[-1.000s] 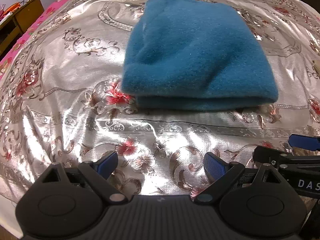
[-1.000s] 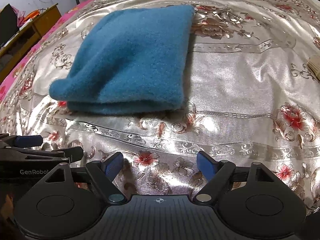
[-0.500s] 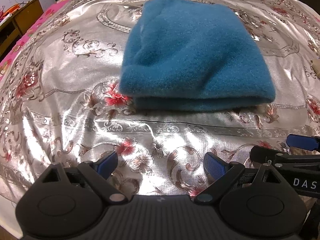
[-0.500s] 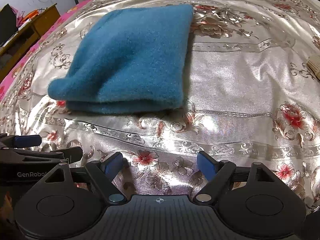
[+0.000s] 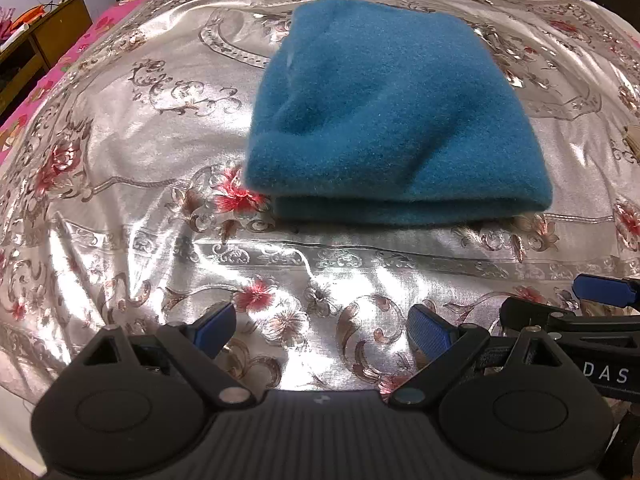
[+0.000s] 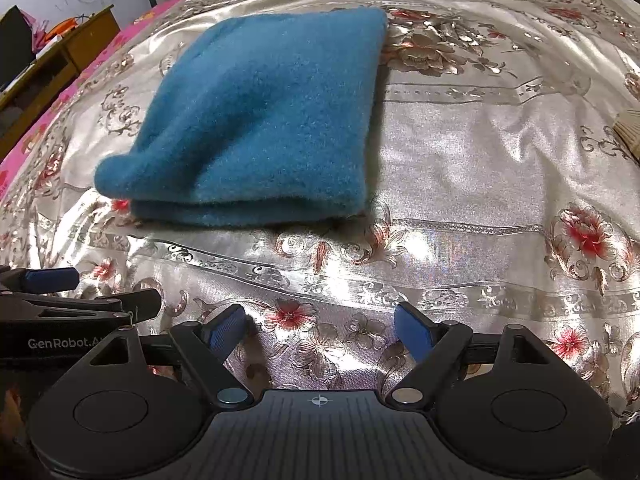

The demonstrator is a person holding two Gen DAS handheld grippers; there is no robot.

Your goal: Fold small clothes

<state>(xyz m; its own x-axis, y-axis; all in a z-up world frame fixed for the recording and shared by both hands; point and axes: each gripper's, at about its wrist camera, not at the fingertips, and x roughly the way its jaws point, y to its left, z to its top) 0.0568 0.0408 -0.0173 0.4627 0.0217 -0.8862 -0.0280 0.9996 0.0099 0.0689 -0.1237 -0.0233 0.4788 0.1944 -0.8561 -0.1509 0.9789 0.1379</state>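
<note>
a blue fleece cloth (image 5: pixel 392 120) lies folded in a thick stack on the shiny flowered bedspread (image 5: pixel 160 152), its rounded fold edge facing the grippers and well apart from both. the left gripper (image 5: pixel 320 326) hangs over bare bedspread with its jaws spread and nothing between them; the right gripper (image 6: pixel 320 326) beside it is likewise released and empty. the cloth looks soft, light and floppy, likely to sag and slide apart if lifted by one layer, so i'd judge a pinch at the near corners, taking all the layers together, the safest hold. the satin under it looks slippery, so the stack may skate when nudged. a wooden desk (image 6: pixel 80 44) stands off past the pink edge of the bed, and something pale (image 6: pixel 628 128), perhaps a brush, though too cropped to tell, sits at the far right. nothing blocks the way to the cloth.
</note>
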